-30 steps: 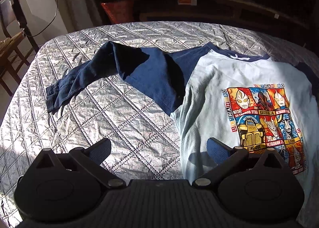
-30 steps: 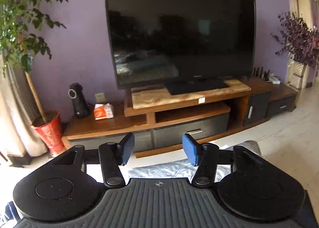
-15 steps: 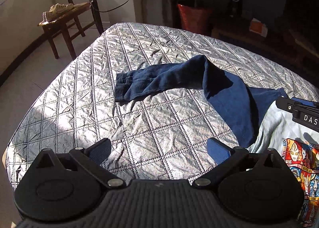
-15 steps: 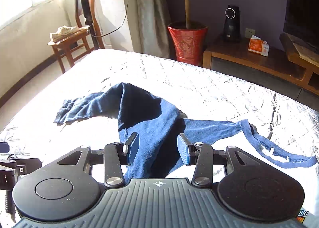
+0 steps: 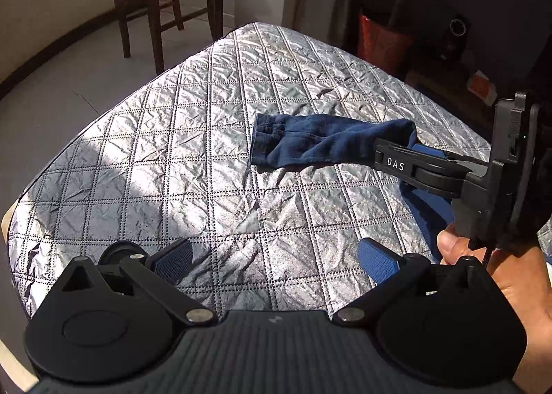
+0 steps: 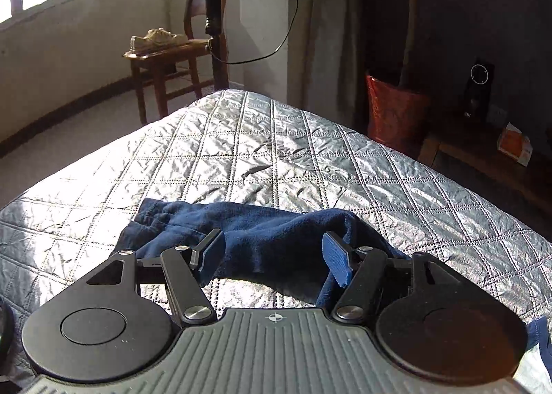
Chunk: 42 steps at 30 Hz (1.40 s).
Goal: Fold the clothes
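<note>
Left wrist view: the left gripper (image 5: 274,258) gapes with nothing in it above the quilted bed (image 5: 207,139); the navy sleeve (image 5: 310,145) lies ahead, stretched out.

Right wrist view: the right gripper (image 6: 272,258) is spread wide, straddling the sleeve (image 6: 269,239) without pinching it. The cloth looks soft and limp; the cuff (image 6: 151,218), ahead-left, looks a fair hold.

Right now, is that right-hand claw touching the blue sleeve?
Cannot tell. In the right wrist view the open right gripper straddles the blue sleeve, but neither view plainly shows contact or gap.

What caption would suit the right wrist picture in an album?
Right gripper open, its fingers straddling a rumpled navy sleeve on a sunlit quilted silver cover.
</note>
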{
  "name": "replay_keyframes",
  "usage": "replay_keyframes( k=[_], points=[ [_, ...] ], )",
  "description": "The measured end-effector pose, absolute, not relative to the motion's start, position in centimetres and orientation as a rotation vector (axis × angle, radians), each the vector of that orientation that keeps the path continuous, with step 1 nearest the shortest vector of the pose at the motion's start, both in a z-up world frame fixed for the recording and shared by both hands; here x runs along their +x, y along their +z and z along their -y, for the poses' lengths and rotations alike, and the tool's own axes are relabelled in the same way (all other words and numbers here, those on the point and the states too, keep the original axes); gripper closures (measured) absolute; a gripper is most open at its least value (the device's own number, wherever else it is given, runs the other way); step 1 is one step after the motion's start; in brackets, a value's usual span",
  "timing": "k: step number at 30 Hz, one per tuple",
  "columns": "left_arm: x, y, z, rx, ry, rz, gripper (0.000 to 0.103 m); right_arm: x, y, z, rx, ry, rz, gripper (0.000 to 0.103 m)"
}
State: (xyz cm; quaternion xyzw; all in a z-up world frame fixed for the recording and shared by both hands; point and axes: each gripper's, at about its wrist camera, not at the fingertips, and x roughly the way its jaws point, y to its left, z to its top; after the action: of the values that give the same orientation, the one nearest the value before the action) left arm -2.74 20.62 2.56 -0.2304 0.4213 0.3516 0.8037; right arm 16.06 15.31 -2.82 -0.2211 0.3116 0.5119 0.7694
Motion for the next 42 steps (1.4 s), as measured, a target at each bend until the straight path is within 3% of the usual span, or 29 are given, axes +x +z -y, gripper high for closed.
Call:
replay_keyframes(
  k=[11, 13, 15, 16, 19, 23, 25, 27, 28, 29, 30, 36, 42],
  points=[
    [-5.2, 3.1, -22.9, -0.578, 0.864, -0.842, 0.001, 12.6, -4.3, -20.3, -0.739, 1.294, -0.571, 0.032],
    [-5.6, 3.0, -23.3, -0.594, 0.876, -0.837, 0.001, 12.3, -4.5, -21.0, -0.718, 1.290, -0.586, 0.044],
    [-5.8, 2.9, -23.6, -0.604, 0.880, -0.837, 0.001, 12.3, -4.4, -21.8, -0.680, 1.279, -0.610, 0.099],
    [-5.8, 2.9, -23.7, -0.605, 0.876, -0.841, 0.001, 12.4, -4.3, -22.2, -0.648, 1.264, -0.621, 0.100],
    [-5.9, 2.7, -23.7, -0.602, 0.873, -0.850, 0.001, 12.8, -3.6, -23.2, -0.540, 1.219, -0.655, 0.101],
    [-6.3, 2.9, -23.9, -0.619, 0.897, -0.831, 0.001, 15.4, 0.0, -23.3, -0.112, 1.194, -0.681, 0.099],
    [-6.6, 3.0, -24.1, -0.628, 0.916, -0.816, 0.001, 15.6, 1.6, -23.0, 0.008, 1.221, -0.633, 0.085],
    [-6.6, 3.0, -24.1, -0.634, 0.921, -0.816, 0.001, 15.2, 2.2, -22.2, -0.018, 1.175, -0.618, 0.017],
    [-6.6, 3.0, -24.1, -0.636, 0.923, -0.816, 0.001, 15.3, 2.0, -20.8, -0.034, 1.137, -0.636, 0.019],
    [-6.6, 2.9, -24.1, -0.639, 0.925, -0.816, 0.001, 15.3, 1.8, -19.5, -0.051, 1.098, -0.655, 0.040],
    [-6.5, 2.9, -24.0, -0.640, 0.920, -0.824, 0.001, 15.3, 1.6, -18.1, -0.067, 1.059, -0.672, 0.048],
    [-6.4, 2.9, -23.8, -0.672, 0.902, -0.831, 0.001, 13.5, -1.4, -4.7, -0.236, 0.819, -0.798, 0.046],
    [-5.6, 2.7, -22.8, -0.665, 0.874, -0.850, 0.001, 8.4, -5.0, 0.3, -0.421, 0.759, -0.832, 0.049]
  ],
)
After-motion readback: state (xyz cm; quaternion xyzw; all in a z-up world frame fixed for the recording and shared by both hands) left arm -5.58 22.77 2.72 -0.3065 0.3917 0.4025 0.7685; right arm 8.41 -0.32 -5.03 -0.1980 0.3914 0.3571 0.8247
